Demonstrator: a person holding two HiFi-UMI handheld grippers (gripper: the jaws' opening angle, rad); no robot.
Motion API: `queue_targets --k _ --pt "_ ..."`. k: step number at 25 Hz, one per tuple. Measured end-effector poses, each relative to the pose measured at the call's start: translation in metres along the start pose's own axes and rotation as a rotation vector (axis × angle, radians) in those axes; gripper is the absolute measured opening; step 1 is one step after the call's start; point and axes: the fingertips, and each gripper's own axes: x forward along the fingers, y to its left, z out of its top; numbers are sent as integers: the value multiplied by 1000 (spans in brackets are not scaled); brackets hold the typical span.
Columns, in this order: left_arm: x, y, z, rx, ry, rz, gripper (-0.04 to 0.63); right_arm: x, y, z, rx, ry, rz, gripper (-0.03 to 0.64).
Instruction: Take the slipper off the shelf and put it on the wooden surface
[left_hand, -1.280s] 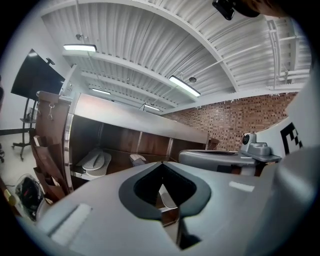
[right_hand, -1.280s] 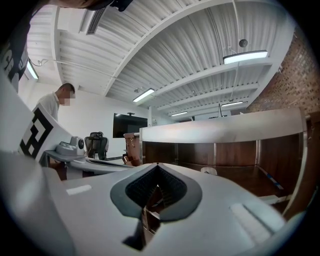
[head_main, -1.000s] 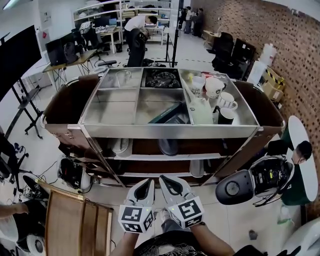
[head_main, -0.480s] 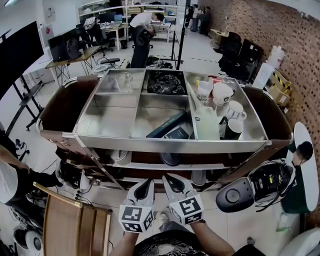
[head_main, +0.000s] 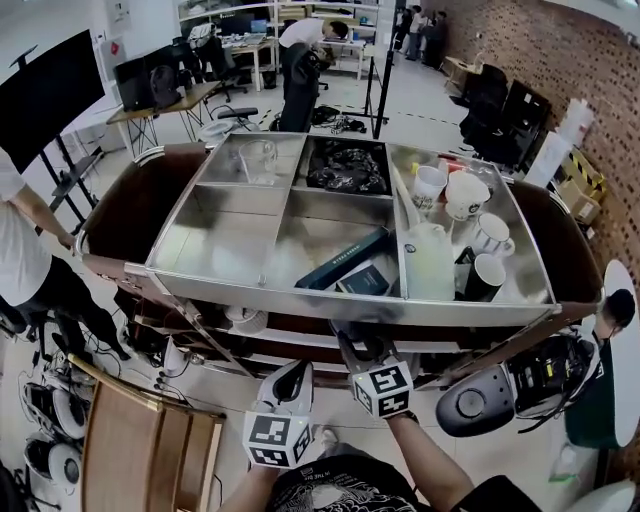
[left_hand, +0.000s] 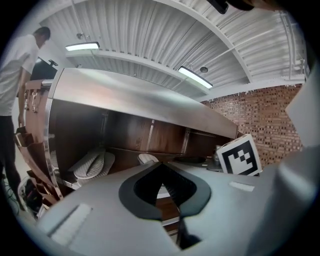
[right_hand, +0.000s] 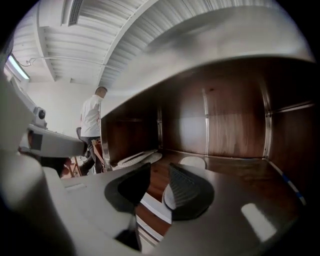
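On the cart's upper shelf (head_main: 300, 335) lies a pale ribbed slipper pair (head_main: 243, 319), seen at the shelf's left end in the left gripper view (left_hand: 90, 164) and the right gripper view (right_hand: 136, 158). A single pale slipper (right_hand: 193, 162) lies further along the shelf, its toe showing (left_hand: 148, 159). My right gripper (head_main: 357, 347) reaches to the shelf's front edge; its jaws are opening (right_hand: 157, 175) with nothing between them. My left gripper (head_main: 297, 370) hangs back below, shut and empty (left_hand: 162, 168). The wooden surface (head_main: 150, 445) is at the lower left.
The cart's steel top tray (head_main: 230, 240) holds cups (head_main: 465, 195), a jug (head_main: 430, 260) and books (head_main: 350, 265). A person (head_main: 25, 240) stands left of the cart. A round black machine (head_main: 470, 405) sits on the floor at the right.
My right gripper has moved forward and up to the shelf edge and its jaws have parted. The left gripper has stayed low. A person has come in at the left.
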Motion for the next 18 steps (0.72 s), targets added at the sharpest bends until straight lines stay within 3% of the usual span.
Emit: queue_targets --k 13,18 --pt "-12 21 -1 18 -11 84 6 65 -46 -34 -33 121 -66 189" --pt "-16 23 -4 19 -6 86 6 85 -55 -47 -47 181 -93 199"
